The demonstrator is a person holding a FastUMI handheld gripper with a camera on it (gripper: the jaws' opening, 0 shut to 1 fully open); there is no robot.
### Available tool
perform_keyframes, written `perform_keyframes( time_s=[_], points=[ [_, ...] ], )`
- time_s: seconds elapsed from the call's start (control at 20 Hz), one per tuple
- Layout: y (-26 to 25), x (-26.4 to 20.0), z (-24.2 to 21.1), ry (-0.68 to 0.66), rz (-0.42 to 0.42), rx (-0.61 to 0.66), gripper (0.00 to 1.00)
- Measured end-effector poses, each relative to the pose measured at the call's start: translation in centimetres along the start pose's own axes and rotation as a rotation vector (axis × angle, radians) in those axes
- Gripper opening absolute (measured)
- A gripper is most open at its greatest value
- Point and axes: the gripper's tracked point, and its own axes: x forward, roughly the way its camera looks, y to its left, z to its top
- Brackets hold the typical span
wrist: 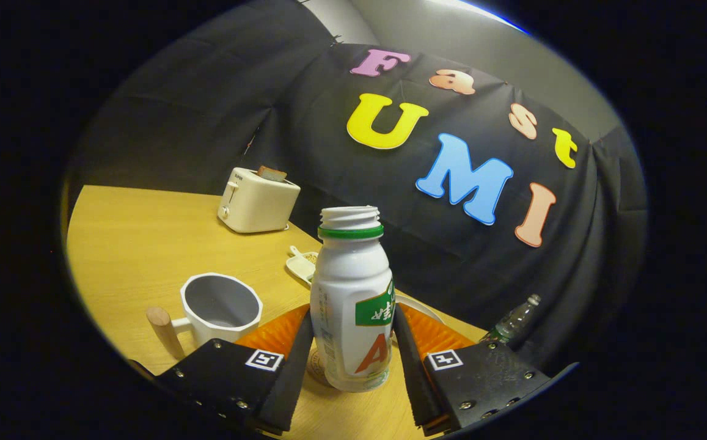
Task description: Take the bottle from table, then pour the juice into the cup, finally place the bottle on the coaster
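Observation:
A white juice bottle (353,275) with a green neck ring and no cap stands upright between my fingers. Its base rests on the wooden table (127,238), over a round coaster (315,365) whose edge peeks out at the bottle's lower left. My gripper (353,315) is shut on the bottle, both fingertips pressing its sides at label height. A white mug (219,305) with a wooden handle stands just left of my left finger, and I cannot tell what is inside it.
A cream toaster (257,201) with a slice of bread stands at the far edge of the table. A small white dish (301,266) and a white plate (419,307) lie behind the bottle. A clear plastic bottle (512,321) stands beyond my right finger.

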Motion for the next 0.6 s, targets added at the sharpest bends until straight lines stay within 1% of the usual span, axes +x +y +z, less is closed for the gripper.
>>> perform_keyframes(
  time_s=[0.2, 0.3, 0.45, 0.6],
  points=[
    [0.5, 0.9, -0.7, 0.014, 0.049, 0.128, 0.71],
    [0.4, 1.1, -1.0, 0.016, 0.061, 0.177, 0.71],
    [0.3, 1.8, -1.1, -0.001, 0.076, 0.242, 0.71],
    [-0.4, 2.6, -1.8, -0.005, 0.063, 0.300, 0.71]
  ],
)
